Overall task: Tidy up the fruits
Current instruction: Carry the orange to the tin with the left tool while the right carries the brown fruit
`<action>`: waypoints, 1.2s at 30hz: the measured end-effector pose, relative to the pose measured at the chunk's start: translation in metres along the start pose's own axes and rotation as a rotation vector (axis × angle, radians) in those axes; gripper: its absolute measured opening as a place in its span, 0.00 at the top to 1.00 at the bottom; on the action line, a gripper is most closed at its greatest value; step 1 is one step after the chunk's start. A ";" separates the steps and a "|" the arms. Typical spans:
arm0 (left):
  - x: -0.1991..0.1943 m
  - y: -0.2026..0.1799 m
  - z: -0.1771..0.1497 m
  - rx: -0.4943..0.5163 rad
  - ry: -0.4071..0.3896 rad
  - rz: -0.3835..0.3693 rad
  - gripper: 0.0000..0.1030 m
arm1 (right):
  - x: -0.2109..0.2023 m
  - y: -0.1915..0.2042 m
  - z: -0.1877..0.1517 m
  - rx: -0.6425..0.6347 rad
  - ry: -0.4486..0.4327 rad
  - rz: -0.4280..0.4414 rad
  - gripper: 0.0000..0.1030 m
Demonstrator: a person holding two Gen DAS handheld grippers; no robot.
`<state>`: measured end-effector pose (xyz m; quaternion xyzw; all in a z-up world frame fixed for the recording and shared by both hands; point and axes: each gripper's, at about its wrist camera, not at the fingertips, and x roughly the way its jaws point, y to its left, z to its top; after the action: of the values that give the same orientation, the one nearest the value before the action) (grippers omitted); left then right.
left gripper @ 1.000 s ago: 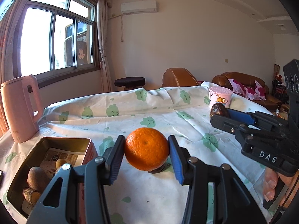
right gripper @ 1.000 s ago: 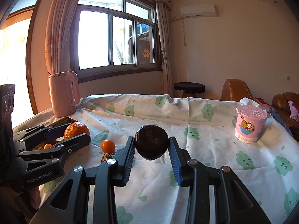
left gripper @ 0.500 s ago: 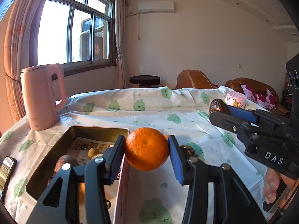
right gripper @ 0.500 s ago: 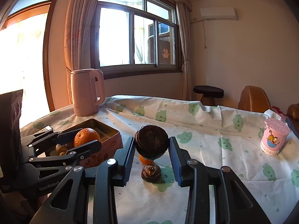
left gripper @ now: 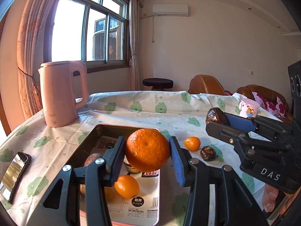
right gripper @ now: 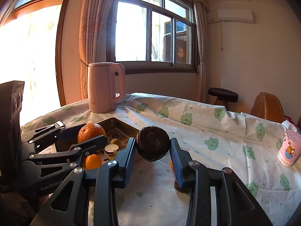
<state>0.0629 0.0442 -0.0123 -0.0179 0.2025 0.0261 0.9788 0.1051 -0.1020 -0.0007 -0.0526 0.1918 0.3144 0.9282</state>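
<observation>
Left wrist view: step in hand looks like delivery. Left gripper (left gripper: 147,150) is clamped on a large round orange mandarin (left gripper: 147,149), both blue pads on its sides, hanging over the open rectangular metal tin (left gripper: 88,138). Tin already holds a smaller orange citrus (left gripper: 127,186), a cut brown fruit and others partly hidden behind the fingers. Next move, my read: lower into free floor space in the tin, then open; dropping from this height risks a bounce. A small orange kumquat (left gripper: 191,143) and a wrinkled dark brown fruit (left gripper: 207,153) lie on the cloud-print tablecloth (left gripper: 150,109) just beside the tin, not yet sorted.

Right wrist view: right gripper (right gripper: 152,146) grips a dark brown round ridged fruit (right gripper: 152,146), jaws roughly half closed around it, held above the cloth near the tin's right edge. Probably goes in after the mandarin; the two grippers are close, so take turns.
</observation>
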 end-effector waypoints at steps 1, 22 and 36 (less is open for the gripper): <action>0.000 0.002 0.000 -0.001 -0.001 0.005 0.53 | 0.002 0.002 0.001 -0.003 0.002 0.003 0.63; 0.002 0.045 -0.001 -0.046 0.027 0.079 0.53 | 0.030 0.042 0.005 -0.052 0.039 0.067 0.63; 0.014 0.063 0.002 -0.049 0.063 0.111 0.53 | 0.048 0.062 0.005 -0.050 0.073 0.103 0.63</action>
<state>0.0732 0.1073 -0.0179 -0.0313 0.2331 0.0847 0.9683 0.1046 -0.0248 -0.0131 -0.0772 0.2201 0.3643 0.9016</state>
